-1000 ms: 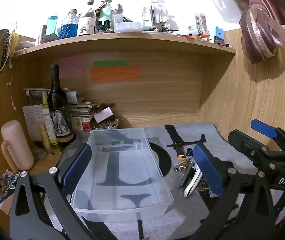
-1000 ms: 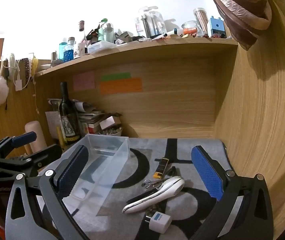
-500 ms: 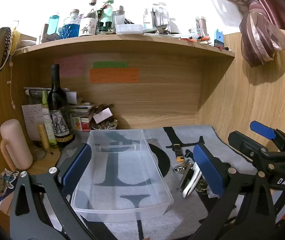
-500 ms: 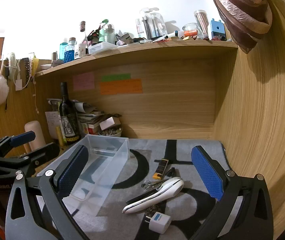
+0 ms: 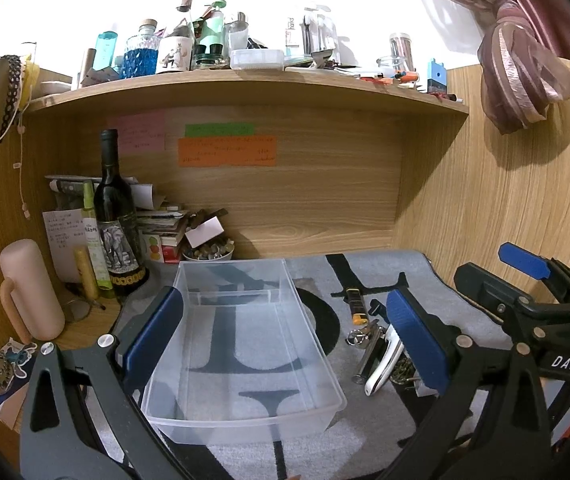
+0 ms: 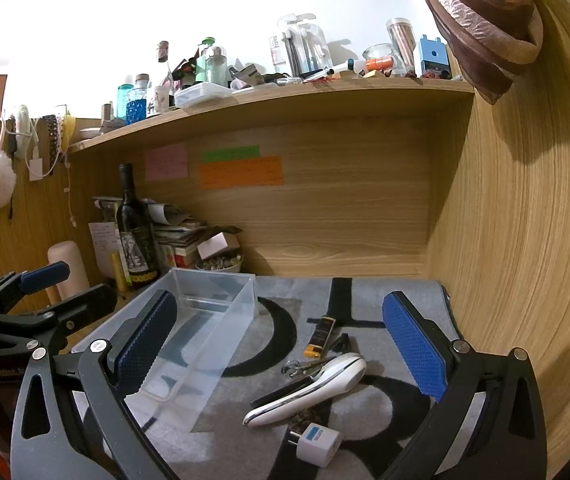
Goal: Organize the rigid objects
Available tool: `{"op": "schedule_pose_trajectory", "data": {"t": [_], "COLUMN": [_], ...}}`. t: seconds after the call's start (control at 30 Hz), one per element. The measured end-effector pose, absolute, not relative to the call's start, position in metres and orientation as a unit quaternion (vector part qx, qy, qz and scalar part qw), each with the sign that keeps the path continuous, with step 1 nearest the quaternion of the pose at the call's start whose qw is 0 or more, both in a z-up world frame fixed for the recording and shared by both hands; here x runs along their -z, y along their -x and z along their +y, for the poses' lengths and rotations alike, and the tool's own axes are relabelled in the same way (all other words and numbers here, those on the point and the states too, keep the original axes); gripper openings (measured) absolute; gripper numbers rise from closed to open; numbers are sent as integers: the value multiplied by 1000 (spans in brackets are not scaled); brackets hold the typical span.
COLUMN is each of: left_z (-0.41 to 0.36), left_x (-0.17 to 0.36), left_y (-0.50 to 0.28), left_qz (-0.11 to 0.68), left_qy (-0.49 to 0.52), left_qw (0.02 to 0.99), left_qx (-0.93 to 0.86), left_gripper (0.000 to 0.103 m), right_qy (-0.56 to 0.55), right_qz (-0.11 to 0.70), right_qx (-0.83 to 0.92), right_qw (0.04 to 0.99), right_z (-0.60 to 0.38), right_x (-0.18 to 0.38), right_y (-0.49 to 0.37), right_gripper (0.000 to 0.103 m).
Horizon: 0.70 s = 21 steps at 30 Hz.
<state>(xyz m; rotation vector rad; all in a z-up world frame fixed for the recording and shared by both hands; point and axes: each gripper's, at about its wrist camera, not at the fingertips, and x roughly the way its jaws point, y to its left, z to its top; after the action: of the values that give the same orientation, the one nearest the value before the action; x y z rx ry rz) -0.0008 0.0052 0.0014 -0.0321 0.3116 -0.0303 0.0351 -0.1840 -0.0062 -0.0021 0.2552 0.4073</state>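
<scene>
A clear, empty plastic bin (image 5: 241, 344) sits on a grey patterned mat; it also shows in the right wrist view (image 6: 201, 320). My left gripper (image 5: 285, 336) is open and empty, hovering over the bin. Right of the bin lies a pile: a white handled tool (image 6: 309, 388), a black and yellow lighter (image 6: 319, 336), a metal ring (image 6: 291, 368) and a white plug adapter (image 6: 319, 442). My right gripper (image 6: 281, 344) is open and empty above this pile. The tool (image 5: 383, 360) and lighter (image 5: 355, 304) show in the left wrist view too.
A wine bottle (image 5: 115, 220), a pink cylinder mug (image 5: 29, 292), stacked papers and a small bowl (image 5: 209, 252) crowd the back left corner. Wooden walls close the back and right. A cluttered shelf (image 5: 245, 80) runs overhead.
Both views have drifted slightly; the shelf items sit a little lower in the frame. Nothing on the mat has moved and both grippers stay open.
</scene>
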Motion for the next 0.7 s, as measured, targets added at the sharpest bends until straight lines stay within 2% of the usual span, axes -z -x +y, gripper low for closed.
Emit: {"op": "schedule_pose_trajectory", "data": {"t": [0.7], "left_z": [5], "left_x": [0], "left_y": [-1], "left_qz": [158], "left_qy": [17], "left_qw": [987], "left_qx": [16], "left_gripper": [103], "right_qy": [1], "right_qz": [128], "right_qx": [-202], "right_qw": [971], "right_z": [-183], "right_x": [7], "right_y": [-35], "right_gripper": [103]}}
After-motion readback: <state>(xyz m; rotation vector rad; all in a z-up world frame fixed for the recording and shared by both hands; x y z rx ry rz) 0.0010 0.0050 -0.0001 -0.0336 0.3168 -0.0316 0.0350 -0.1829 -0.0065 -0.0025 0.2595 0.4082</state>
